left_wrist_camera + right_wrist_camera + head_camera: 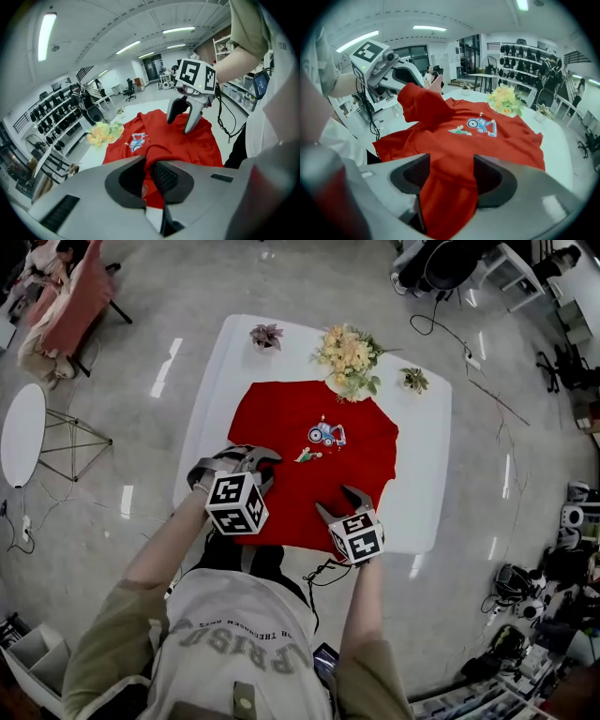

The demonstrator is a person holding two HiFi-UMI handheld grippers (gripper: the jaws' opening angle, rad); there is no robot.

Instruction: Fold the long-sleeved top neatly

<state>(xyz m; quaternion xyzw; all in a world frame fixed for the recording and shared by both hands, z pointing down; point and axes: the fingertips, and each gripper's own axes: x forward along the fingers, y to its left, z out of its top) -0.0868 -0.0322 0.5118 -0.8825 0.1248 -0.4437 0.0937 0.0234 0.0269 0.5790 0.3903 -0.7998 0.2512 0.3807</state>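
A red long-sleeved top [281, 418] with a cartoon print lies spread on the white table [427, 437]. At its near left part, my left gripper [251, 465] is shut on a raised fold of the red cloth; the fold shows pinched between the pads [149, 174]. My right gripper [339, 507] stands at the near edge of the top. A thick bunch of red fabric fills the gap between its pads [451, 176], so it is shut on that bunch. The right gripper view shows the left gripper [417, 86] lifting a peak of cloth above the table.
A flower bouquet [349, 357] and two small potted plants [266, 336] [413, 381] stand along the table's far edge, just beyond the top. A round white side table [21, 432] is at the left. A black cable [323, 573] hangs by the near edge.
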